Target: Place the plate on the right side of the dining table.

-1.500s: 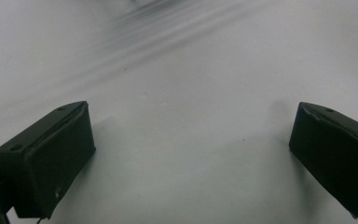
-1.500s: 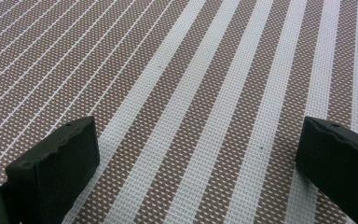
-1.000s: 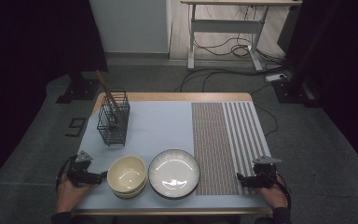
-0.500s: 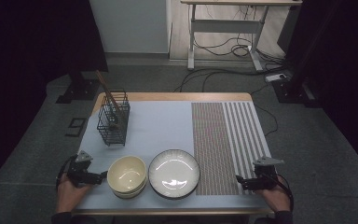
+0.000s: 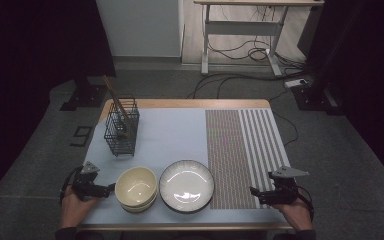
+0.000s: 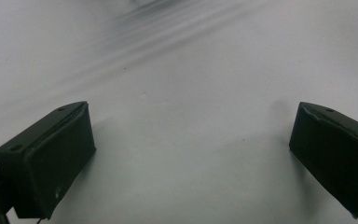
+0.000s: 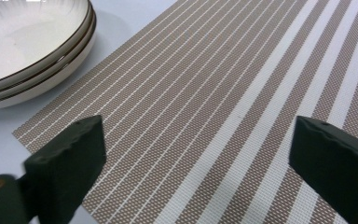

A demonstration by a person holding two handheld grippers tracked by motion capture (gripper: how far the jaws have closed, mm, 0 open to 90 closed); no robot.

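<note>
Looking down from the high view, the counter [image 5: 180, 131] carries a pale blue cloth, with a brown-and-white striped placemat [image 5: 240, 150] laid over its right part. The left gripper [image 5: 111, 188] sits low at the near left edge, held in the person's left hand [image 5: 75, 205], its jaws pointing right and ending just beside a cream bowl [image 5: 136, 187]; whether they touch the bowl cannot be told from here. Just right of the bowl, close to it, lies a white plate [image 5: 186, 185] whose right rim reaches the placemat's left edge. The right gripper [image 5: 252, 191] rests on the near right corner of the placemat, held in the right hand [image 5: 295, 212], jaws pointing left toward the plate and apart from it. Farther back on the left stands a black wire basket [image 5: 121, 131] with wooden sticks [image 5: 114, 95] leaning out of it.

From the left gripper view, the left gripper [image 6: 191, 149] has its jaws spread wide with nothing between them, over a smooth pale surface; the picture is too blurred to say what that surface is.

From the right gripper view, the right gripper [image 7: 198, 158] likewise holds its jaws wide apart and empty, low over the striped placemat [image 7: 223, 102]. The white plate [image 7: 32, 42] shows at upper left, apparently stacked dishes with dark rims, beside the placemat's edge.
</note>
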